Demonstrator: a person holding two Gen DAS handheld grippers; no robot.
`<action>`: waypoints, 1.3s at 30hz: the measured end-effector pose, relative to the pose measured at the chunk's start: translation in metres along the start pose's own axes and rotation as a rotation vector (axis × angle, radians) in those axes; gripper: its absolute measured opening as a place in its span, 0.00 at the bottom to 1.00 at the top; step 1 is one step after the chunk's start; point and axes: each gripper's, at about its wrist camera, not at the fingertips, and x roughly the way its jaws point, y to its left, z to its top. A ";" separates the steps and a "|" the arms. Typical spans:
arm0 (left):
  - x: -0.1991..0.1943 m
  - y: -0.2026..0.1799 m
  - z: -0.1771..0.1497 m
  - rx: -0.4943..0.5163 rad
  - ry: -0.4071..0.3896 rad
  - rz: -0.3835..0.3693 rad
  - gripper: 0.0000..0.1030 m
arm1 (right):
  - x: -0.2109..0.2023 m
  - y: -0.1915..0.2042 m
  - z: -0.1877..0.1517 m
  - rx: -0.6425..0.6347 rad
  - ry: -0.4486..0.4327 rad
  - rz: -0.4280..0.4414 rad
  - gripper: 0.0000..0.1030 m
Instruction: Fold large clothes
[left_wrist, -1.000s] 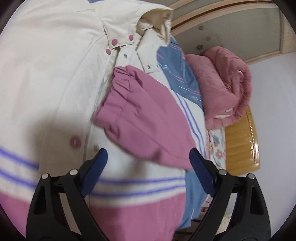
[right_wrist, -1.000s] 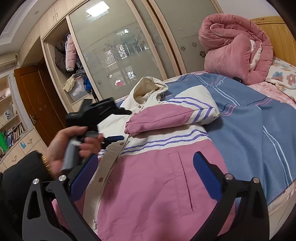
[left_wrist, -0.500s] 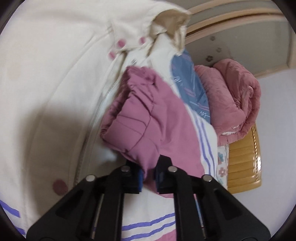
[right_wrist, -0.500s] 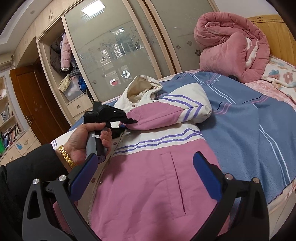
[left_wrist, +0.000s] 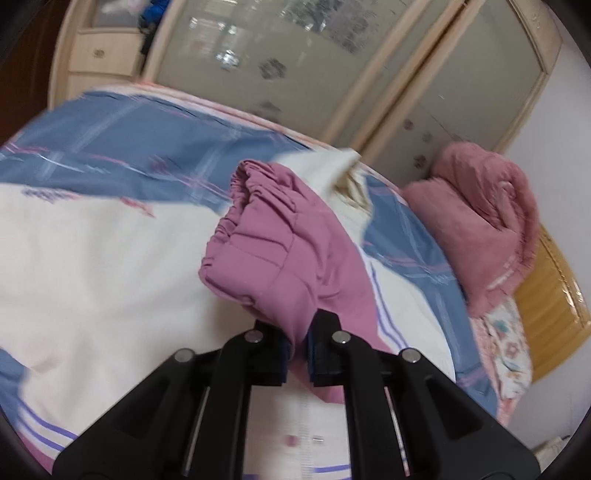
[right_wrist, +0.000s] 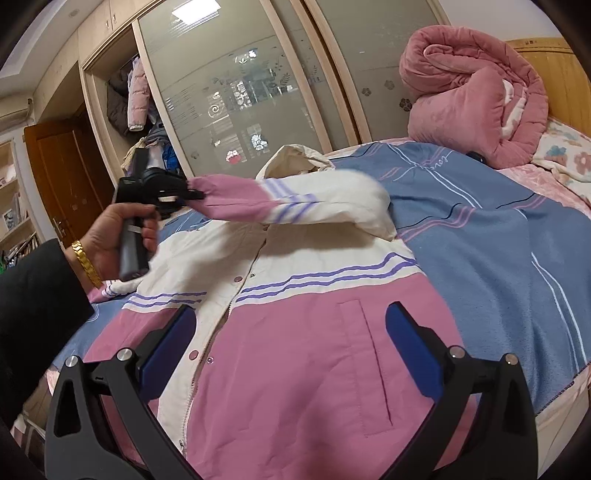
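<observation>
Where a second ago the left gripper (left_wrist: 295, 343) hung spread above the jacket (right_wrist: 295, 350), its fingers now pinch the pink sleeve cuff (left_wrist: 266, 254) and have lifted it off the chest, so the sleeve fold looks underway. Nearest the right camera, the right gripper (right_wrist: 288, 354) hovers spread above the jacket's pink hem, touching nothing. Beyond, the raised sleeve (right_wrist: 288, 206) stretches across the jacket, which lies flat on the blue bedspread (right_wrist: 498, 251).
</observation>
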 end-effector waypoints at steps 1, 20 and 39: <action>-0.002 0.009 0.003 0.001 0.004 0.015 0.06 | 0.002 0.000 0.000 0.000 0.005 0.001 0.99; 0.012 0.095 -0.053 -0.087 0.068 0.227 0.97 | 0.019 0.007 -0.007 -0.044 0.047 -0.039 0.99; -0.225 0.042 -0.239 0.316 -0.244 0.404 0.98 | 0.000 0.027 -0.018 -0.190 -0.108 -0.092 0.99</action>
